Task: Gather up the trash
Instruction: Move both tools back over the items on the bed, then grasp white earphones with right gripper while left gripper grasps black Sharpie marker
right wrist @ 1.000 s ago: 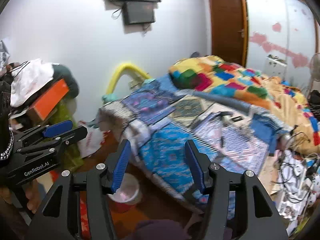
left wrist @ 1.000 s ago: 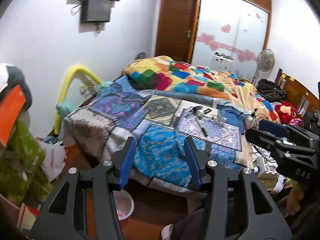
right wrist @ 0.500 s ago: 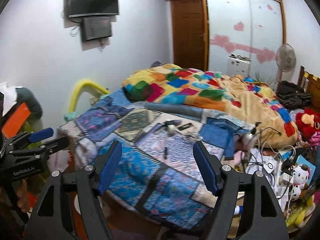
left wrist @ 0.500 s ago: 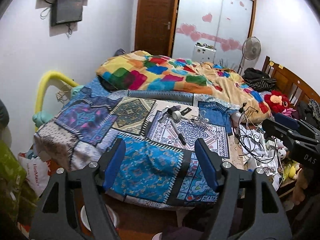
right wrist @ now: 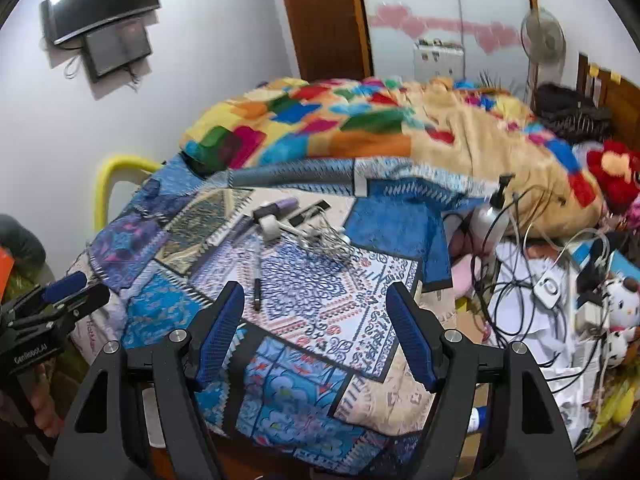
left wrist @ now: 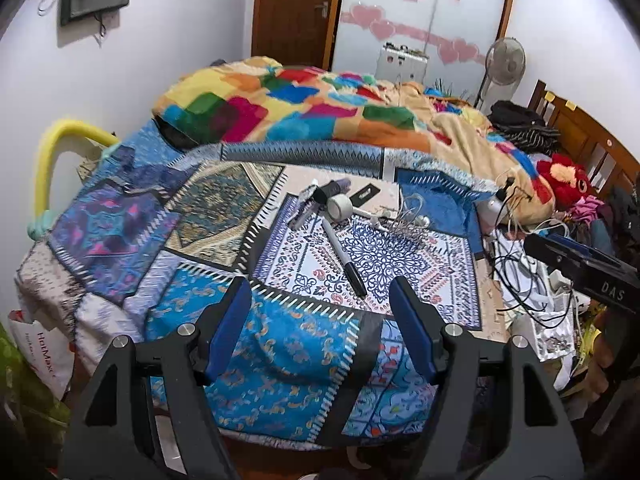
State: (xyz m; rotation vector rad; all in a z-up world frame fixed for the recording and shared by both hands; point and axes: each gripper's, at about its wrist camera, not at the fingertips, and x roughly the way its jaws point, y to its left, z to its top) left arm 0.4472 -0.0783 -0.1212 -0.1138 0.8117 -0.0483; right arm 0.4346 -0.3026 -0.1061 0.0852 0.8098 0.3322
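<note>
A cluster of small loose items lies on the patchwork bedspread (left wrist: 132, 228): a black marker pen (left wrist: 344, 258), a white tape roll (left wrist: 340, 205), a purple tube (left wrist: 336, 188), a dark flat card (left wrist: 366, 193) and a crumpled clear wrapper (left wrist: 410, 228). The same pen (right wrist: 257, 285) and tape roll (right wrist: 270, 226) show in the right wrist view. My left gripper (left wrist: 320, 328) is open and empty, above the bed's near edge. My right gripper (right wrist: 316, 328) is open and empty, also short of the items.
A colourful quilt (left wrist: 304, 112) is heaped at the far side of the bed. Tangled cables and papers (right wrist: 536, 300) clutter the right side with plush toys (right wrist: 620, 304). A yellow tube (left wrist: 52, 152) and a bag (left wrist: 44, 344) stand left. A fan (left wrist: 504, 62) stands by the wardrobe.
Both grippers have risen and swung right toward the bed, and both have opened wider. The floor bucket has dropped out of view; the cluster of items now sits ahead of the fingers.
</note>
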